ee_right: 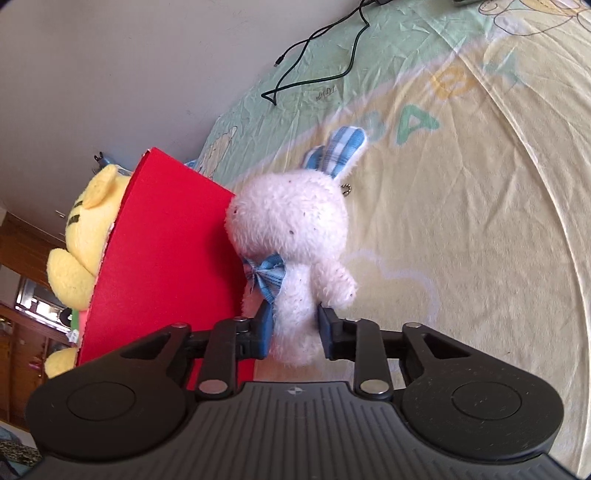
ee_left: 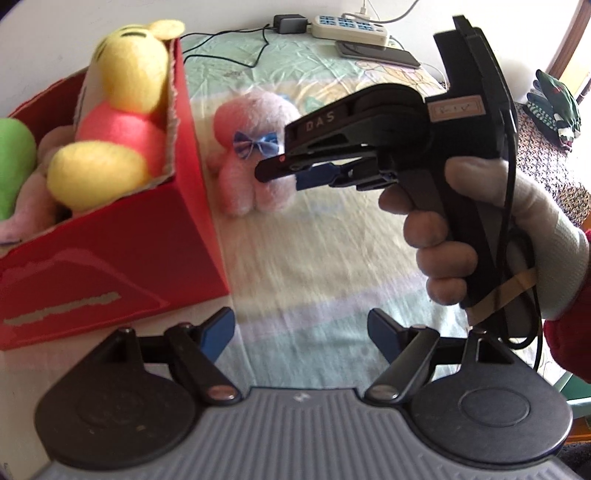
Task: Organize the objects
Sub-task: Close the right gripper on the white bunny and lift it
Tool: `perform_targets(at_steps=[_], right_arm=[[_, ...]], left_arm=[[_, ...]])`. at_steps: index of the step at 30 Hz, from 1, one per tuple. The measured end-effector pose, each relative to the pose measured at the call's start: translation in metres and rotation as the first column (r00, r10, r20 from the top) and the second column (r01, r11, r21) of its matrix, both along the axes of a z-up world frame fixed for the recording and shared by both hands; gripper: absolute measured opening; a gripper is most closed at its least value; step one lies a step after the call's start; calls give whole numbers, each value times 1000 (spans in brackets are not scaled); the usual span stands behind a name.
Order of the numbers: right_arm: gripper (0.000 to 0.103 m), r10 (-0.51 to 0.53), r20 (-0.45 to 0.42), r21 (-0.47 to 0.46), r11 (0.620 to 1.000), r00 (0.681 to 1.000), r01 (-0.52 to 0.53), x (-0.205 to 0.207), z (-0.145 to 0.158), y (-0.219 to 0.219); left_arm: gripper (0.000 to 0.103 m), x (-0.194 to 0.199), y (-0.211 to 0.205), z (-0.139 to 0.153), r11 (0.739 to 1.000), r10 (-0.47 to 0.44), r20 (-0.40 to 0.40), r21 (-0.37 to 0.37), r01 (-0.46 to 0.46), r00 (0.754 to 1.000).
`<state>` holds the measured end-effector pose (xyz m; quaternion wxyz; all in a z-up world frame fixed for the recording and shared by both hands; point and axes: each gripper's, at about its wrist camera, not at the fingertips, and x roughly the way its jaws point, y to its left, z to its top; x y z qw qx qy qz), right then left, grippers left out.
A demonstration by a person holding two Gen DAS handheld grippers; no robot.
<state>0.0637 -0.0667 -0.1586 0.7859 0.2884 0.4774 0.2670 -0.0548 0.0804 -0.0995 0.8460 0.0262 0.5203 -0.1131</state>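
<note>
A pale pink plush rabbit (ee_right: 295, 229) with a blue bow and blue checked ears lies on the bedsheet beside a red box (ee_right: 166, 258). My right gripper (ee_right: 293, 328) is shut on the rabbit's lower body, fingers on both sides. In the left wrist view the rabbit (ee_left: 251, 155) shows behind the right gripper (ee_left: 291, 173), next to the red box (ee_left: 122, 251). The box holds a yellow bear (ee_left: 125, 96) in a red shirt and a green toy (ee_left: 11, 166). My left gripper (ee_left: 301, 334) is open and empty above the sheet.
A patterned green and yellow bedsheet (ee_right: 461, 221) covers the bed. A black cable (ee_right: 317, 59) lies on it at the back. A white power strip (ee_left: 351, 27), a charger (ee_left: 290, 23) and a phone (ee_left: 380, 53) sit at the far edge. Folded clothes (ee_left: 554, 107) lie at right.
</note>
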Motion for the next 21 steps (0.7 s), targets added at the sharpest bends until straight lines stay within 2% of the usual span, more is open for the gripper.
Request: perform_targets(at_steps=[3, 12, 16, 20, 21], right_arm=[[22, 8, 7, 12, 1000, 1000, -8, -10, 6, -8], [24, 94, 2, -77, 993, 996, -93, -70, 15, -37], [30, 77, -9, -78, 994, 997, -77, -89, 18, -53], [33, -21, 33, -24, 999, 999, 21, -90, 29, -73], [37, -47, 41, -8, 999, 998, 47, -87, 31, -78]], left_arm=[[80, 0, 1, 3, 1000, -4, 3, -3, 4, 1000], [80, -6, -1, 19, 994, -97, 31, -45, 99, 995], [80, -6, -10, 18, 987, -144, 28, -70, 146, 989], [81, 0, -23, 13, 980, -182, 31, -71, 184, 983], [81, 3, -26, 13, 979, -188, 32, -72, 190, 982]])
